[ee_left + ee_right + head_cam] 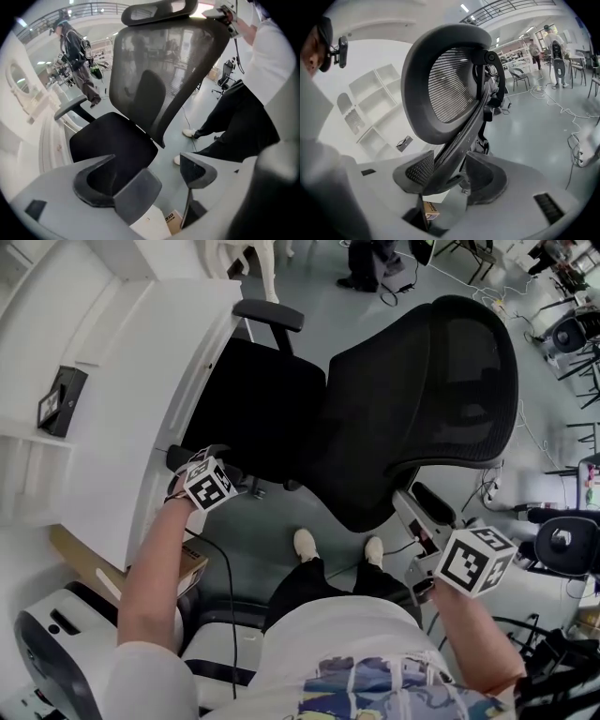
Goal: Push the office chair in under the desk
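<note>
Blk curved mesh-back chair (422, 399); flat wht desk (141, 409).

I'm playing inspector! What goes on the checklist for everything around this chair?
Surface: white desk; grey floor.
Job's things: office chair, seat at the desk edge, backrest sticking out, not pushed in yet.
Clutter: cardboard box under the desk.
Grippers: left hand-held gripper open, armrest pad between its jaws; right hand-held gripper clamped on the backrest's edge.
Cables: black cable on the floor; white cables farther off.
Surroundings: white shelves; another person standing beyond.
</note>
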The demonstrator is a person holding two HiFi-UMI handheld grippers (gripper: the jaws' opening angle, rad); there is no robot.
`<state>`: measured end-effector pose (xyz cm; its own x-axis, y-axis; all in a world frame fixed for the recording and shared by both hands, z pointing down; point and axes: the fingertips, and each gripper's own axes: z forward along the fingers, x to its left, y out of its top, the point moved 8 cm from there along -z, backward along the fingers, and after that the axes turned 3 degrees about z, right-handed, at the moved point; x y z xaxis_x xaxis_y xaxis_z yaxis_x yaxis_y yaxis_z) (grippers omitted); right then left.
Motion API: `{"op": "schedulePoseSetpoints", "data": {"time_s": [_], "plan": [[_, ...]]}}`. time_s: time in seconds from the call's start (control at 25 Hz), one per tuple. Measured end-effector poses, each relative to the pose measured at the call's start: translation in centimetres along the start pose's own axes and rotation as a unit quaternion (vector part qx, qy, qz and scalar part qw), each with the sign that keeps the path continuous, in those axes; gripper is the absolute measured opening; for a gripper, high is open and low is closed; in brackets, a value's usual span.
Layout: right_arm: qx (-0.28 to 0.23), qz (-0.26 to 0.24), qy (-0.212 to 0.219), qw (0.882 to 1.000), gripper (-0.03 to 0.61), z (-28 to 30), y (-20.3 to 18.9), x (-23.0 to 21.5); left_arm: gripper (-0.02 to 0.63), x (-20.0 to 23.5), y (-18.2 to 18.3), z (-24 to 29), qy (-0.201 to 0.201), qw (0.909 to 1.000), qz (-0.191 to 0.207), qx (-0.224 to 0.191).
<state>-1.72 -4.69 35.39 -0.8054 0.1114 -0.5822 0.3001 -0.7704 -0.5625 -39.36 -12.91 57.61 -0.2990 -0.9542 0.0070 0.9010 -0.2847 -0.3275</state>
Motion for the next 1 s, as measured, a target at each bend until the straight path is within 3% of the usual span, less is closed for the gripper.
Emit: {"op": "schedulePoseSetpoints", "data": {"time_s": [0.08,0.16,0.28,0.64,1.0], "plan": [[0.002,-0.013,0.012,1.000,0.219,-0.5,0.0,-0.4,0.446,-0.7,1.0,-0.8,0.009,0.9996,-0.020,-0.017],[-0.001,-0.034,0.017,0.999,0.170,-1.4,0.2,-1.0,0.424,-1.5,2.1,-1.8,0.022,0.9983,-0.041,-0.034],[-0.004,-0.064,0.026,0.998,0.110,-2.7,0.6,-2.0,0.271,-3.0,3.9,-3.5,0.054,0.9931,-0.078,-0.068],[0.033,-0.163,0.070,0.984,0.040,-5.4,1.0,-5.5,0.080,-9.6,8.8,-7.3,0.107,0.9706,-0.168,-0.135],[0.074,-0.230,0.133,0.961,0.028,-7.9,0.0,-8.5,0.018,-16.6,15.1,-10.9,0.146,0.9447,-0.219,-0.196]]}}
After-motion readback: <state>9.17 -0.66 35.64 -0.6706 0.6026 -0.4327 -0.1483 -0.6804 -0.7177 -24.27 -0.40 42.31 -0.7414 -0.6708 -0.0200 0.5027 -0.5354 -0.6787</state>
